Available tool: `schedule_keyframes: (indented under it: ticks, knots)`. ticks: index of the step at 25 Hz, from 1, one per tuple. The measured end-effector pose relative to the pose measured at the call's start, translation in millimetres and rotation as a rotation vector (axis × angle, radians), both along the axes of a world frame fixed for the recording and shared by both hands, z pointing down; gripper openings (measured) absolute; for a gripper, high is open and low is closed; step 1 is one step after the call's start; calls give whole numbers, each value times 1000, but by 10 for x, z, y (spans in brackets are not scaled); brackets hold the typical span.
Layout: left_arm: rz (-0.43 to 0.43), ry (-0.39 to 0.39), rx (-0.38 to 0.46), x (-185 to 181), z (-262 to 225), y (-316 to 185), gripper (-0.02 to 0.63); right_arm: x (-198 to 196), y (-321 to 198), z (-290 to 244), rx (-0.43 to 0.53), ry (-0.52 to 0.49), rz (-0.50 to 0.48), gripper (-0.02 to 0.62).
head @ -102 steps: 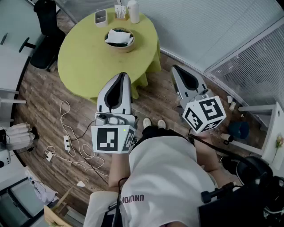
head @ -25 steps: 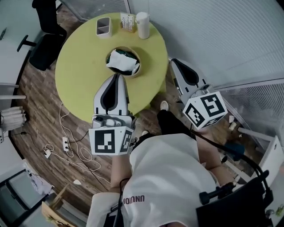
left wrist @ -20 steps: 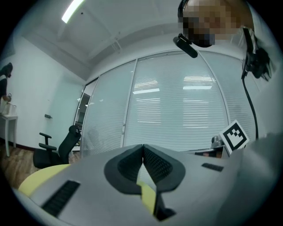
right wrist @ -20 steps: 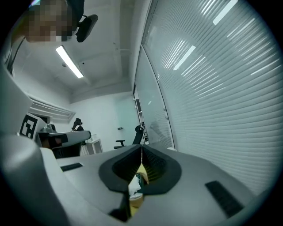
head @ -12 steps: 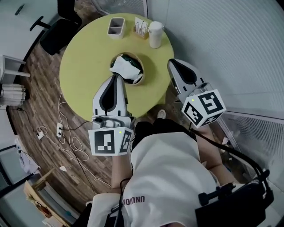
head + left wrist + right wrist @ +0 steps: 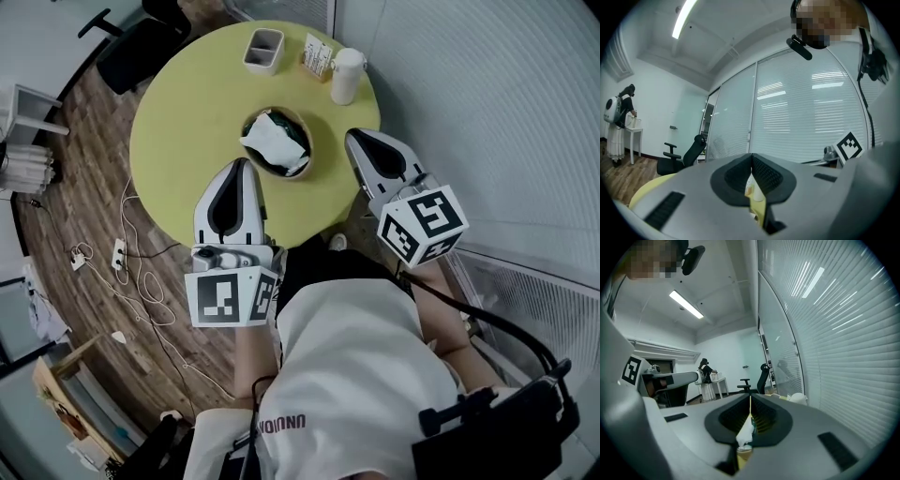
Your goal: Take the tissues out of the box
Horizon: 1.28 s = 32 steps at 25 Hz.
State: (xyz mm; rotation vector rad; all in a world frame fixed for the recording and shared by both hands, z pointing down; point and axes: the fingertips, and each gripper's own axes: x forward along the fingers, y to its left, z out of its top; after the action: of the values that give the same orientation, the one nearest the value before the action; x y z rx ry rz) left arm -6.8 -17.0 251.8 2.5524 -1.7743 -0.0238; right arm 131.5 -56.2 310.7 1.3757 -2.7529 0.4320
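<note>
Crumpled white tissues (image 6: pixel 271 140) fill the round box (image 6: pixel 247 129); left gripper (image 6: pixel 239 165) and right gripper (image 6: pixel 352 137) show clenched, empty fingers.

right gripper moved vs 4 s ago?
Yes. The right gripper was out over the floor, clear of the green table; now its tip overlaps the table's near edge.

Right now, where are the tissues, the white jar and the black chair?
tissues (image 6: pixel 272 139): head view, middle of the white wad.
white jar (image 6: pixel 346 79): head view, its side.
black chair (image 6: pixel 141 49): head view, its seat.
</note>
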Motion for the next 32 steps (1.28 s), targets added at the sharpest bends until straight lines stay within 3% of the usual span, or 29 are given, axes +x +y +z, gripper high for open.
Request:
schedule_keyframes:
  ticks: [16, 19, 32]
  knots:
    - [-14, 8, -19, -280, 37, -459, 15, -307, -423, 158, -51, 30, -20, 25]
    - [-21, 12, -28, -361, 58, -544, 15, -407, -496, 185, -65, 29, -39, 110]
    - [-25, 23, -88, -490, 277, -770, 15, -658, -684, 527, -155, 102, -95, 174]
